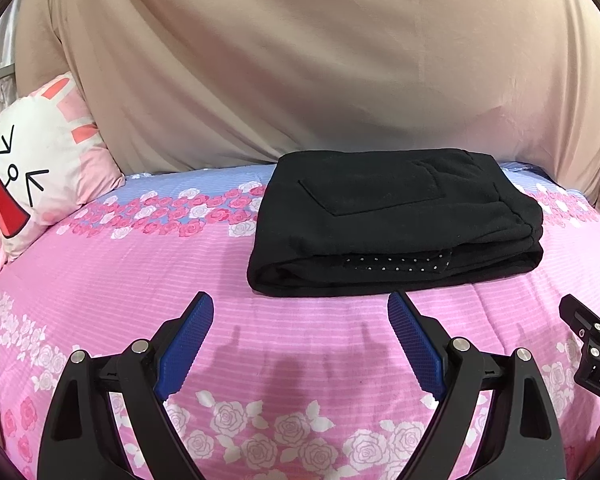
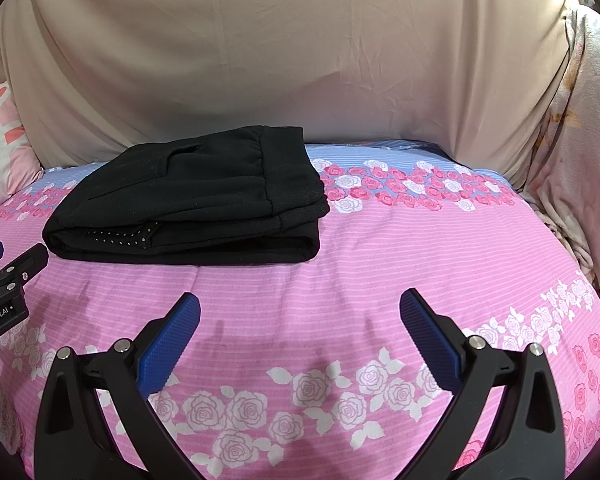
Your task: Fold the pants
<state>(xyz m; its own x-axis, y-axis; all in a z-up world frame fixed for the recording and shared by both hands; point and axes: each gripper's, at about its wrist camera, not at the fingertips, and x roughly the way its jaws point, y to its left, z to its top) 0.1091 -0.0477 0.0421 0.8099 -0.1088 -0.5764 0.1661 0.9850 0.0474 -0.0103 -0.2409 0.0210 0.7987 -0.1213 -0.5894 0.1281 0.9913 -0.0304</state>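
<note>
Covering bed: pink rose-print quilt (image 1: 148,280)

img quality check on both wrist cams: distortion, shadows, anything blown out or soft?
Left wrist: strong fisheye curvature with dark corner vignette; the open left gripper casts soft shadows on the pink bedspread; black pants lose fold detail. Right wrist: same barrel bend; faint shadows below the open right gripper; beige sheet evenly lit, no glare, focus sharp.

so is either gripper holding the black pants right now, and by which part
Nothing is held. The left gripper and right gripper are both open, apart from the folded black fabric pants on the pink floral bedspread.
</note>
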